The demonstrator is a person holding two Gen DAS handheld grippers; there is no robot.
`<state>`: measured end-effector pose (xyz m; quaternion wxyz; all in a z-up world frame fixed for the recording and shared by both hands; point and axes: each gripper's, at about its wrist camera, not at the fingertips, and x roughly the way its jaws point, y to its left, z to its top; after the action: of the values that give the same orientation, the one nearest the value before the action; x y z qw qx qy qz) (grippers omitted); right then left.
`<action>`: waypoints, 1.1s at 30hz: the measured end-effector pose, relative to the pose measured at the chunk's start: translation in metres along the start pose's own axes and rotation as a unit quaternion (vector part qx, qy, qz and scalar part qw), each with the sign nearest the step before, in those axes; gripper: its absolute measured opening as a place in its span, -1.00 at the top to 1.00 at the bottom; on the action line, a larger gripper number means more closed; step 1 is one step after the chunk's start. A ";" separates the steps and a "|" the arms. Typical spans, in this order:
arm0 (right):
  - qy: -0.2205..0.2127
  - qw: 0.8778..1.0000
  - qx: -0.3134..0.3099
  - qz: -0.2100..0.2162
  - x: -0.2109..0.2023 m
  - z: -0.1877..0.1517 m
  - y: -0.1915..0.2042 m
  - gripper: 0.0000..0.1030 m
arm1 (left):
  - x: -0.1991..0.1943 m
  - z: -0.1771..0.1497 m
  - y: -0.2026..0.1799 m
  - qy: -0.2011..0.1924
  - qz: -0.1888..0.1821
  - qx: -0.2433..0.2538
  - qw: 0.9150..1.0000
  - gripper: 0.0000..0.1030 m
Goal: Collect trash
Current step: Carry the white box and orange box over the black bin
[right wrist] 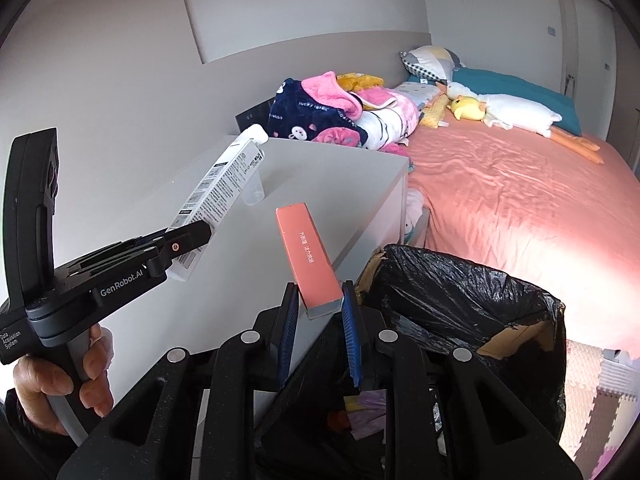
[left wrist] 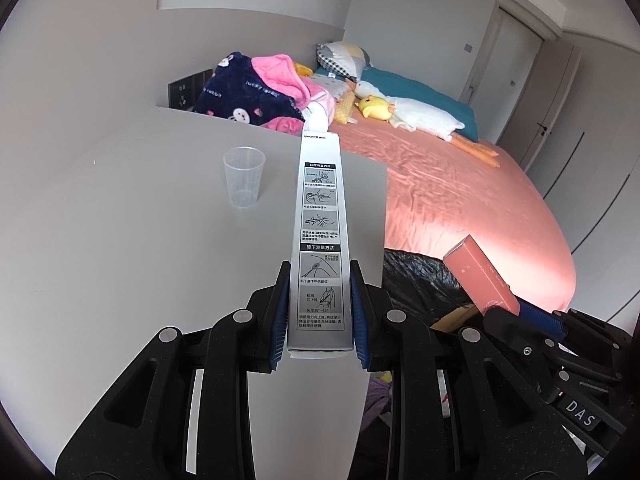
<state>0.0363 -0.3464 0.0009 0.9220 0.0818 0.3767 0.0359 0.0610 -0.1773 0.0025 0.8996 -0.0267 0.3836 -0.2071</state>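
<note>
Two long cartons aloft: tall white printed carton [left wrist: 320, 240] clamped in left gripper [left wrist: 320, 312], slim salmon-pink carton [right wrist: 310, 258] pinched in right gripper [right wrist: 320, 320]. One clear plastic cup [left wrist: 244, 176] on grey tabletop [left wrist: 120, 220]. Only in right view: cardboard bin with black liner [right wrist: 460, 300], apparently holding scraps.

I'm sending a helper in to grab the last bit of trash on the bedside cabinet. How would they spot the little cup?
Start at the bed with the pink sheet; the grey cabinet stands beside it. The clear plastic cup stands upright on its top, alone. Unlike the white box and the pink box, it is see-through, round and not held in tongs.
</note>
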 end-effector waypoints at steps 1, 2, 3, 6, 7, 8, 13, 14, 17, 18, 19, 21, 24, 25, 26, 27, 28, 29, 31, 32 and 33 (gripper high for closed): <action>-0.001 1.000 0.003 -0.002 -0.001 -0.001 -0.002 0.54 | 0.001 0.000 -0.003 0.001 -0.003 0.003 1.000 0.48; -0.001 1.000 0.005 -0.005 -0.003 -0.001 -0.005 0.54 | 0.002 0.000 -0.005 0.002 -0.005 0.005 1.000 0.48; -0.001 1.000 0.006 -0.008 -0.004 -0.002 -0.007 0.54 | 0.004 0.000 -0.007 0.004 -0.008 0.007 1.000 0.48; -0.002 1.000 0.015 -0.015 -0.008 -0.005 -0.014 0.54 | 0.008 0.000 -0.015 0.009 -0.015 0.014 1.000 0.48; -0.003 1.000 0.019 -0.016 -0.009 -0.005 -0.017 0.54 | 0.009 -0.001 -0.018 0.010 -0.017 0.016 1.000 0.48; -0.003 1.000 0.022 -0.018 -0.010 -0.006 -0.020 0.54 | 0.010 -0.001 -0.021 0.011 -0.021 0.018 1.000 0.48; -0.003 0.999 0.032 -0.029 -0.014 -0.009 -0.031 0.54 | 0.017 -0.002 -0.030 0.019 -0.034 0.027 0.999 0.48; -0.003 0.999 0.034 -0.030 -0.015 -0.009 -0.034 0.54 | 0.018 -0.002 -0.032 0.020 -0.036 0.028 0.999 0.48; -0.004 0.999 0.040 -0.037 -0.017 -0.011 -0.040 0.54 | 0.020 -0.004 -0.040 0.024 -0.040 0.034 0.998 0.48; -0.004 0.998 0.042 -0.039 -0.017 -0.012 -0.042 0.54 | 0.021 -0.005 -0.043 0.025 -0.043 0.037 0.998 0.48; -0.004 0.998 0.044 -0.042 -0.017 -0.012 -0.044 0.54 | 0.022 -0.006 -0.046 0.026 -0.045 0.039 0.998 0.48; -0.004 0.998 0.049 -0.047 -0.019 -0.013 -0.049 0.54 | 0.023 -0.008 -0.052 0.028 -0.050 0.043 0.997 0.48; -0.005 0.997 0.058 -0.053 -0.022 -0.017 -0.057 0.54 | 0.025 -0.008 -0.059 0.032 -0.061 0.049 0.996 0.48; -0.006 0.997 0.061 -0.055 -0.023 -0.018 -0.060 0.54 | 0.025 -0.009 -0.062 0.033 -0.063 0.052 0.996 0.48; -0.006 0.996 0.065 -0.057 -0.024 -0.020 -0.063 0.54 | 0.025 -0.009 -0.065 0.033 -0.066 0.057 0.996 0.48; -0.006 0.996 0.069 -0.059 -0.024 -0.020 -0.066 0.54 | 0.026 -0.009 -0.067 0.034 -0.068 0.060 0.995 0.48; -0.006 0.995 0.072 -0.062 -0.025 -0.021 -0.069 0.54 | 0.026 -0.010 -0.071 0.035 -0.071 0.063 0.995 0.48; -0.006 0.995 0.076 -0.064 -0.025 -0.023 -0.072 0.54 | 0.026 -0.011 -0.073 0.036 -0.074 0.065 0.994 0.48; -0.005 0.994 0.085 -0.068 -0.026 -0.025 -0.079 0.54 | 0.027 -0.012 -0.080 0.038 -0.078 0.071 0.994 0.48; -0.006 0.994 0.090 -0.069 -0.027 -0.026 -0.082 0.54 | 0.027 -0.013 -0.083 0.039 -0.080 0.075 0.993 0.48; -0.006 0.993 0.095 -0.070 -0.028 -0.028 -0.085 0.54 | 0.027 -0.015 -0.086 0.040 -0.082 0.079 0.993 0.48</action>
<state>-0.0025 -0.4298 -0.0146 0.9125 0.1425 0.3780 -0.0653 0.0370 -0.2648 -0.0085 0.8627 0.0211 0.3986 -0.3104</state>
